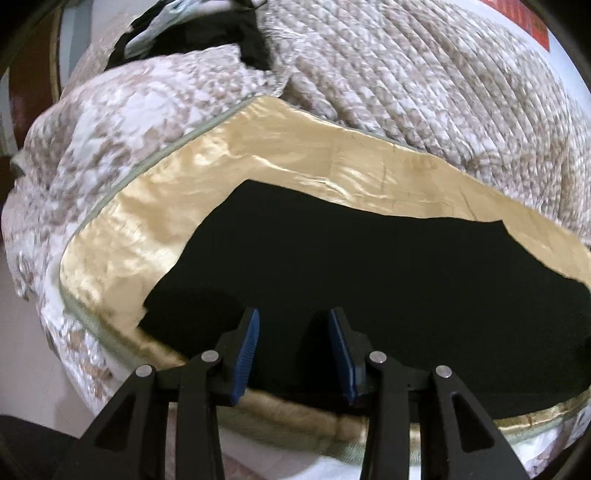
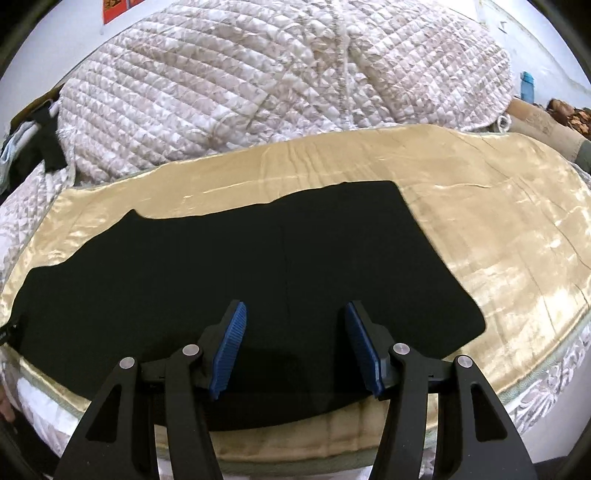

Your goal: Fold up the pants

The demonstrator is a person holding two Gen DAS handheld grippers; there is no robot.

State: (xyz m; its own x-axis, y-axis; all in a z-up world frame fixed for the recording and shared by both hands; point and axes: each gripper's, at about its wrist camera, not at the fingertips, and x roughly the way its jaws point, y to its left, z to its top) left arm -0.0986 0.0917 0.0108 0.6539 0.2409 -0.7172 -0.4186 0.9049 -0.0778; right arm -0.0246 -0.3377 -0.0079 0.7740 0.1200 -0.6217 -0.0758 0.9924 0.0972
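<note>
Black pants [image 2: 258, 266] lie flat and spread across a shiny beige blanket [image 2: 498, 229] on a bed; they also show in the left wrist view [image 1: 369, 266]. My left gripper [image 1: 293, 317] is open and empty, hovering over the near edge of the pants towards their left end. My right gripper [image 2: 295, 310] is open and empty, over the near edge of the pants towards their right end. The blue pads [image 2: 229, 347] hold nothing.
A quilted floral comforter [image 2: 277, 74] is heaped behind the blanket, also in the left wrist view [image 1: 424, 74]. Other dark clothing [image 1: 207, 33] lies at the far left of the bed. The bed's front edge [image 2: 314, 458] runs just under the grippers.
</note>
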